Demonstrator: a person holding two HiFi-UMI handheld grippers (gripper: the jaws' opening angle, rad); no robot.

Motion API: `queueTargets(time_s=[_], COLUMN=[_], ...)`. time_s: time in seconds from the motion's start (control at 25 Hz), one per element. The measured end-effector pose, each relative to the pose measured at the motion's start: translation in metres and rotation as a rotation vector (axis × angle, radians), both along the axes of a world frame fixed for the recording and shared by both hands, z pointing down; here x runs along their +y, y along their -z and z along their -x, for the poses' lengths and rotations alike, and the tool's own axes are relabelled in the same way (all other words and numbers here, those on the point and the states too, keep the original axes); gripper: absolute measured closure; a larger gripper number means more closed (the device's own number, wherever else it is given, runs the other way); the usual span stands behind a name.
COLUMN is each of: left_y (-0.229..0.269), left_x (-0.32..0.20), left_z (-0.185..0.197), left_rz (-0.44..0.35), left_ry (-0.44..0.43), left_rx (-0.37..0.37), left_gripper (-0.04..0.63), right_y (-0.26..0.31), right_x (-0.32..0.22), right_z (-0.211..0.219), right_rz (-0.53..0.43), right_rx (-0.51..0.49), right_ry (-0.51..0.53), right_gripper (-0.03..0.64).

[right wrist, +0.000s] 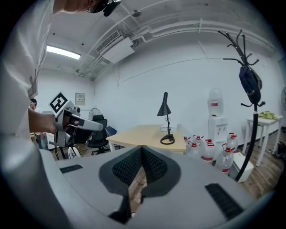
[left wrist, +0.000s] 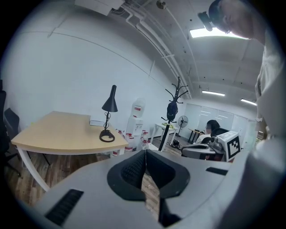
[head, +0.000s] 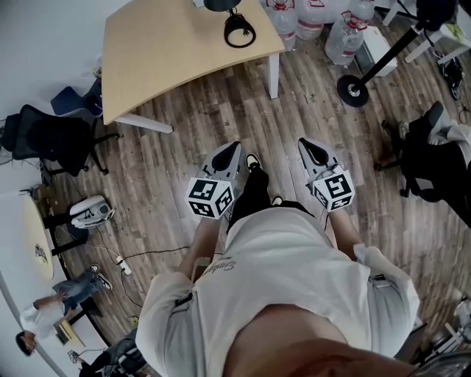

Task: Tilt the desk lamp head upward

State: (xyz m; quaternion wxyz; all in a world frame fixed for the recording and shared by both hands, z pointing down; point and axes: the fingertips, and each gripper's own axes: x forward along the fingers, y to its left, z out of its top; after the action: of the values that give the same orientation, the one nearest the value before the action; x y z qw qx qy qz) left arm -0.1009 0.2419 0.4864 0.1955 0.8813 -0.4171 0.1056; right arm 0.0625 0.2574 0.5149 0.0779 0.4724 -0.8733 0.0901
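Note:
A black desk lamp (left wrist: 108, 115) with a cone head pointing down and a ring base stands near the far corner of a light wooden table (left wrist: 58, 132). In the right gripper view the lamp (right wrist: 166, 119) stands on the same table (right wrist: 143, 133). From the head view only the lamp base (head: 239, 31) and part of the head show on the table (head: 169, 51). My left gripper (head: 232, 151) and right gripper (head: 307, 144) hang over the floor, well short of the table. Both are shut with nothing between the jaws.
Several water bottles (head: 324, 22) and a coat stand base (head: 353, 90) sit right of the table. Black office chairs stand at left (head: 51, 140) and right (head: 434, 158). A water dispenser (right wrist: 215, 120) is behind. A cable strip (head: 121, 263) lies on the wood floor.

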Motion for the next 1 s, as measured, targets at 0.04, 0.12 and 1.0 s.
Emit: queueTargets(time_s=[0.04, 0.12, 1.0], left_y=[-0.002, -0.003, 0.014], left_x=[-0.011, -0.033, -0.236], left_z=[0.003, 0.009, 0.055], left_rz=[-0.001, 0.002, -0.079], left_ry=[0.003, 0.002, -0.103], left_rx=[0.005, 0.012, 0.051], left_gripper=[0.580, 0.580, 0.580], right_y=[0.001, 0.005, 0.044], right_x=[-0.009, -0.028, -0.223], right_z=[0.002, 0.004, 0.071], right_rz=[-0.006, -0.006, -0.009], right_rx=[0.013, 0.019, 0.070], right_ry=[-0.002, -0.016, -0.058], right_gripper=[0.621, 0.621, 0.621])
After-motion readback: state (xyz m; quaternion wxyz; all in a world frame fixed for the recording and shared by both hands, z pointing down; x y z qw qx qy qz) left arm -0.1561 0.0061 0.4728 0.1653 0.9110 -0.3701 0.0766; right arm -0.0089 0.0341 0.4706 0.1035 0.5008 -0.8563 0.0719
